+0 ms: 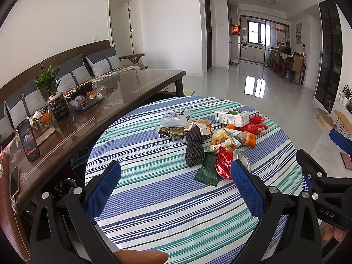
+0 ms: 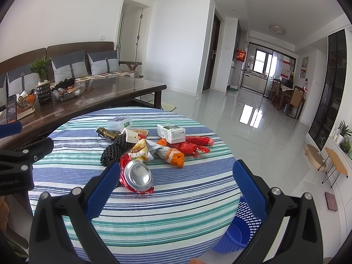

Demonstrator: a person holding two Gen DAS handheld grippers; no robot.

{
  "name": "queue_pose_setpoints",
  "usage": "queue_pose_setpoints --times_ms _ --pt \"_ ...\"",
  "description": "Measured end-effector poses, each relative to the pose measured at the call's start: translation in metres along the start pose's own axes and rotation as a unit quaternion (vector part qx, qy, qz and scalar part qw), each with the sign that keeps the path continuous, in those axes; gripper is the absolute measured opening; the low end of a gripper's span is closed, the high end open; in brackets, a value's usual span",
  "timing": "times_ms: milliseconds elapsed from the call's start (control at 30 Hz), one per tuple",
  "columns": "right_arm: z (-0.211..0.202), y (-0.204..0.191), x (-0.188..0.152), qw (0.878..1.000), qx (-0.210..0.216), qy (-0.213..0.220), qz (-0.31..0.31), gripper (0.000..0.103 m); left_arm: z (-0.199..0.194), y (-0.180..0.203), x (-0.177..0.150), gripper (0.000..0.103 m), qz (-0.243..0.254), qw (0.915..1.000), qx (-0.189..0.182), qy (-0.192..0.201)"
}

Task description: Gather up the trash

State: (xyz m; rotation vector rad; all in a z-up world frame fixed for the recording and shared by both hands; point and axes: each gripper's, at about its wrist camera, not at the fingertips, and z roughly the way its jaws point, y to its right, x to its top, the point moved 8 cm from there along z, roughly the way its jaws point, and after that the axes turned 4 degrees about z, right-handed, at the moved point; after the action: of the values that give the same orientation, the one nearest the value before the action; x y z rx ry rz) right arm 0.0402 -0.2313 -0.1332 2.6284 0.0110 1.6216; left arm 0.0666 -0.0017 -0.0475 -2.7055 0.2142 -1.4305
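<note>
Trash sits in a loose pile at the far middle of the round striped table [image 2: 154, 209], nothing collected yet by the look of it. Left gripper [image 1: 176, 189] wide open, empty, over the near cloth. Right gripper [image 2: 177, 189] wide open, empty, its left finger just beside the crushed can [image 2: 138, 175].

Risks, my read:
- can is round and lies on a slick red wrapper [image 2: 127, 160]; a closing finger could push it away or drag the wrapper along.
- blue basket [image 2: 239, 231] is on the floor below the table's right near edge, partly hidden; a drop from table height could miss.
- wrappers overlap, so one pinch may lift several.

Counts: one can, two black foam nets [image 1: 193, 145], one milk carton [image 1: 232, 117], one clear plastic box [image 1: 176, 117], one green sachet [image 1: 208, 172], one basket. Wrapper count unclear, they overlap.
</note>
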Motion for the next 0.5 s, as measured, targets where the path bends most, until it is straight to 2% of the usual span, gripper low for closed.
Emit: queue_pose_setpoints --times_ms 500 --pt "0.0003 -0.0002 0.0 1.0 0.0 0.0 -0.001 0.098 0.001 0.0001 -0.0037 0.099 0.0 1.0 0.001 -0.001"
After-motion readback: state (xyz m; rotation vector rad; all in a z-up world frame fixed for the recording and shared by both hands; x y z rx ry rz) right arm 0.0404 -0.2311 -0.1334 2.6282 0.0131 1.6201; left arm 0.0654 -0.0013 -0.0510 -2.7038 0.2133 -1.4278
